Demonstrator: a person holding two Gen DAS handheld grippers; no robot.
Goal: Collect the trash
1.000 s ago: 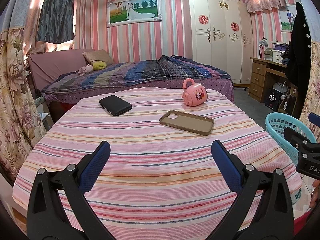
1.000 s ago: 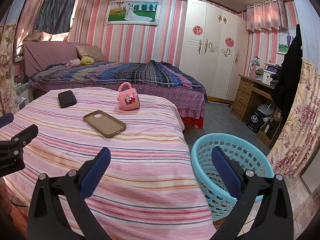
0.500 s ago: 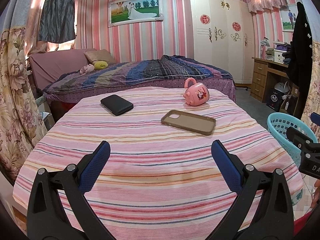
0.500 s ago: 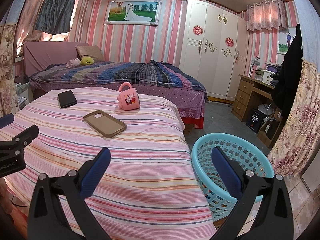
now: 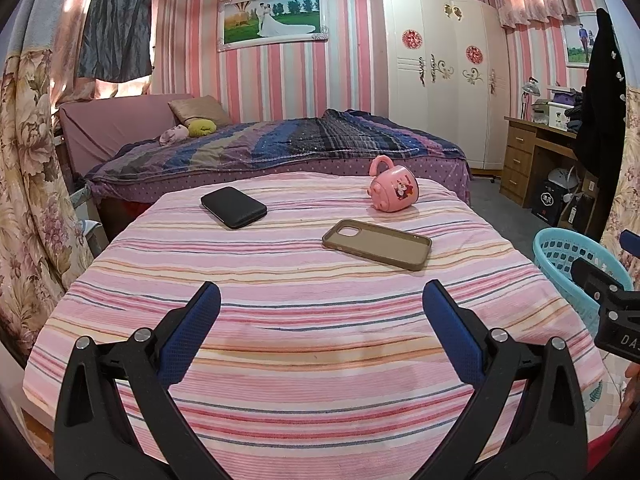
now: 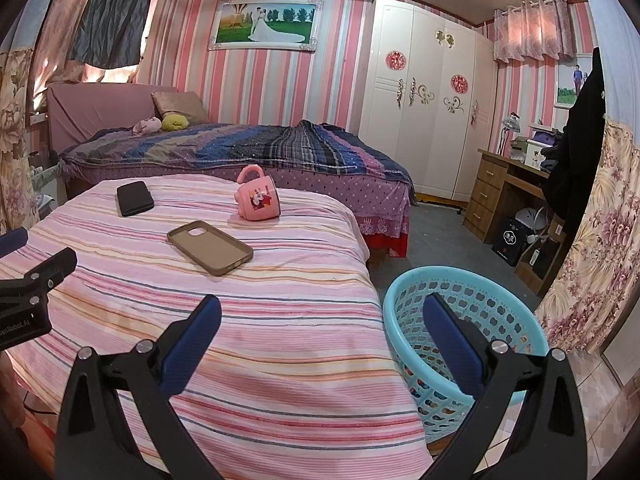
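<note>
At the far left a floral curtain (image 5: 28,184) hangs close beside the table's left edge, leaving only a narrow strip of floor there. The table (image 5: 304,344) is covered by a pink striped cloth with a fine ribbed weave that drapes over every edge and rounds the corners.

The left gripper (image 5: 320,312) hovers over the near middle of the cloth, its jaws spread wide and holding nothing; the blue pads (image 5: 188,332) look textured, on black plastic arms with metal rivets. A broad bare stretch of cloth lies between its tips and the objects beyond.

Toward the far left of the table lies a black phone-shaped slab (image 5: 233,207), flat, matte, with rounded corners. Right of centre lies an empty tan phone case (image 5: 377,243), open side up, a shallow tray shape with a camera cut-out, well apart from the slab. Behind it, near the far edge, a glossy pink mug (image 5: 393,191) lies on its side with its handle up. Just past the far edge runs a bed (image 5: 280,148) under a dark striped quilt.

The right gripper (image 6: 320,320) hangs at the table's right edge, jaws likewise wide apart and empty, one finger over cloth and the other over the basket. The turquoise plastic basket (image 6: 516,320), round with perforated walls, stands on the floor just beside the table's right side. Beyond it grey floor opens toward a white wardrobe (image 6: 428,104) and a wooden desk (image 6: 500,196).
</note>
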